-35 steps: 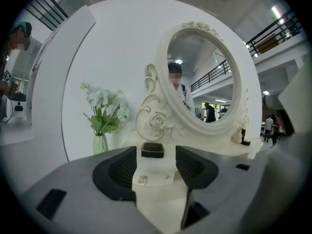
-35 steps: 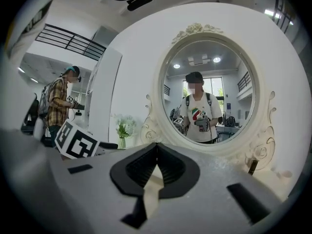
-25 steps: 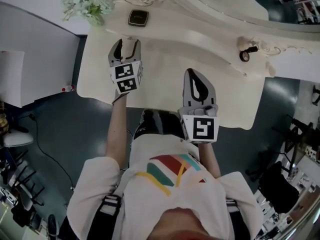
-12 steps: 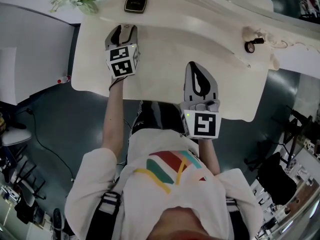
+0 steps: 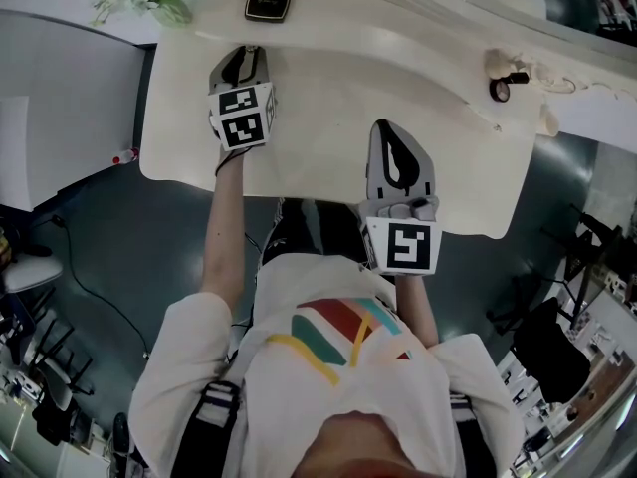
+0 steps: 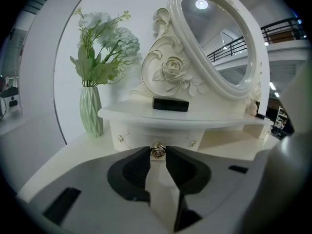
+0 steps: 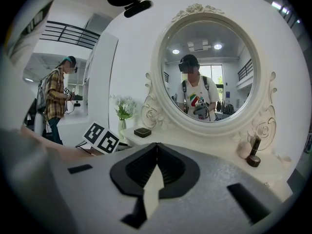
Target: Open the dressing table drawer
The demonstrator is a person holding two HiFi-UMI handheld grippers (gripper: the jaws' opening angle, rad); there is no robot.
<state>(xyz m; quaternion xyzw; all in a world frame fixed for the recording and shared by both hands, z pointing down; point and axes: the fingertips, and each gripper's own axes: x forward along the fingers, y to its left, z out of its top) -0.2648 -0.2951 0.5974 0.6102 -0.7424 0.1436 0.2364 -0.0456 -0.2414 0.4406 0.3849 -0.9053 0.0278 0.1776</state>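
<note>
The cream dressing table [image 5: 328,88] has a small drawer [image 6: 139,139] under its raised back shelf, with a gold rose-shaped knob [image 6: 157,151]. My left gripper [image 5: 246,56] reaches to that drawer front at the table's back left. Its jaws have just been closing, and the knob sits between the fingertips [image 6: 146,155], which press on both its sides. My right gripper [image 5: 395,137] hovers over the middle of the tabletop, shut with nothing in it. In the right gripper view its jaws [image 7: 156,146] meet at a closed seam.
A black box [image 5: 268,3] lies on the back shelf above the drawer, and a green vase of flowers [image 6: 91,113] stands left of it. The oval mirror [image 7: 207,82] rises behind. A small dark bottle [image 5: 503,83] stands at the back right. A person stands far left [image 7: 56,101].
My left gripper has moved away from me toward the back shelf and sunk a little. Its jaws have gone from wide apart to narrow. The right gripper has stayed put.
</note>
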